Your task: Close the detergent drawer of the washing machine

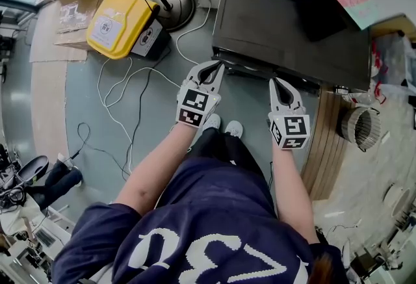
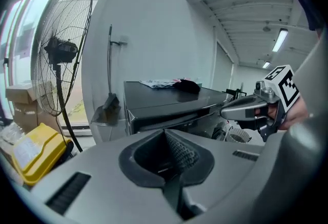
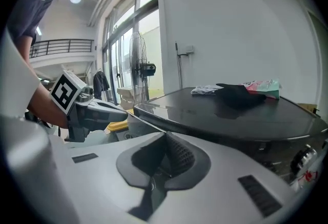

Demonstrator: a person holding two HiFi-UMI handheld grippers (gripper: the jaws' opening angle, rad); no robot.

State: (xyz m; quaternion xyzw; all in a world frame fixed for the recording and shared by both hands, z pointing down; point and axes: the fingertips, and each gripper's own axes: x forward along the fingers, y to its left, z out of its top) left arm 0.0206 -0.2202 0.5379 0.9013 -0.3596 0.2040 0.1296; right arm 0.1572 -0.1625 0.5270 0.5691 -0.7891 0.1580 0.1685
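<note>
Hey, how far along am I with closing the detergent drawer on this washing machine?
Done: only the approach; you stand at the dark, flat-topped washing machine. In hand: left gripper and right gripper, both shut and empty, point at its front edge; contact cannot be told. Left: pushing the drawer in. The drawer itself isn't clear in any view, so I can't confirm whether it's open.

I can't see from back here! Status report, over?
Left gripper shut, empty; right gripper same. Both near washing machine front. Drawer hard to make out. Nothing seen in the way.
</note>
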